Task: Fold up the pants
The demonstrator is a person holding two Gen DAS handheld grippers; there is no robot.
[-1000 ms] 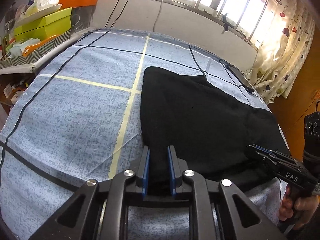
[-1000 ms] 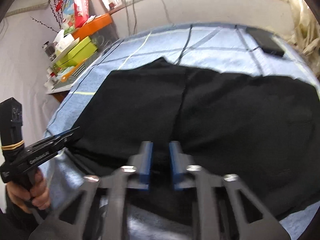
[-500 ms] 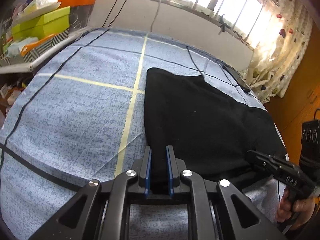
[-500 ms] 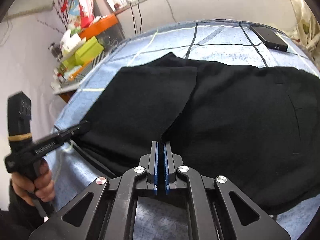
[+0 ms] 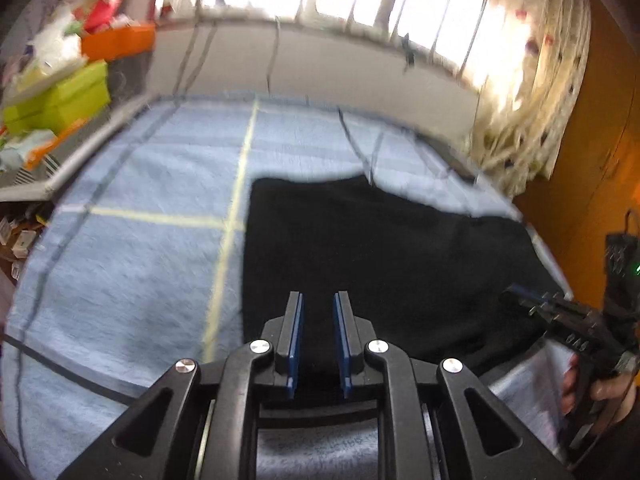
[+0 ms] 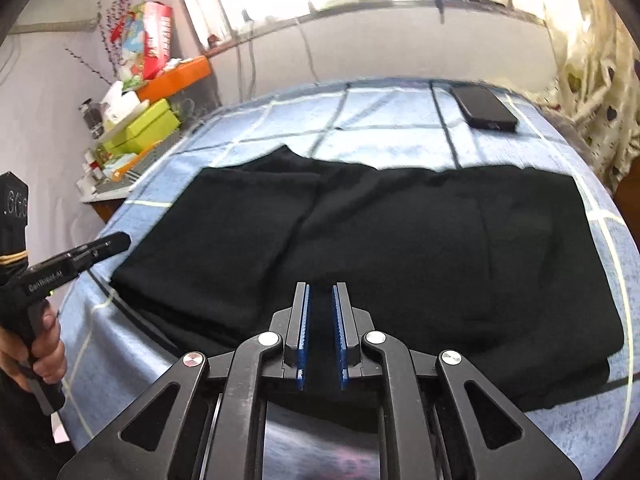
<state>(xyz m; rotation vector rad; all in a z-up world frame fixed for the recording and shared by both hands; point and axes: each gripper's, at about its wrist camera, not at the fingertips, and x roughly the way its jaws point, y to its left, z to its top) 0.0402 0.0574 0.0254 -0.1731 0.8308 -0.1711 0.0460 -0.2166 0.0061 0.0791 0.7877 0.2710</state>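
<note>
Black pants [image 5: 380, 248] lie folded flat on the blue-clothed table [image 5: 140, 260]. My left gripper [image 5: 319, 296] hovers over their near left corner. Its jaws are opening slightly, with a narrow gap, and the fabric lies below them unpinched. From the right wrist the pants [image 6: 400, 240] spread wide across the table. My right gripper [image 6: 321, 286] is over their near edge with jaws opening and pads off the cloth. The left gripper [image 6: 118, 240] shows there just above the left corner. The right gripper [image 5: 516, 292] sits at the near right edge.
A black phone [image 6: 484, 108] lies on the table's far right. A shelf at the left holds green boxes [image 6: 152, 124] and an orange tray [image 6: 180, 76]. Curtains [image 6: 600, 100] hang at the right. A hand [image 6: 44, 348] holds the left gripper's handle.
The right jaws closed fully, then parted again, and that gripper drew back toward the near edge. The left gripper lifted a little off the pants' corner, its jaws slightly wider than half a second ago.
</note>
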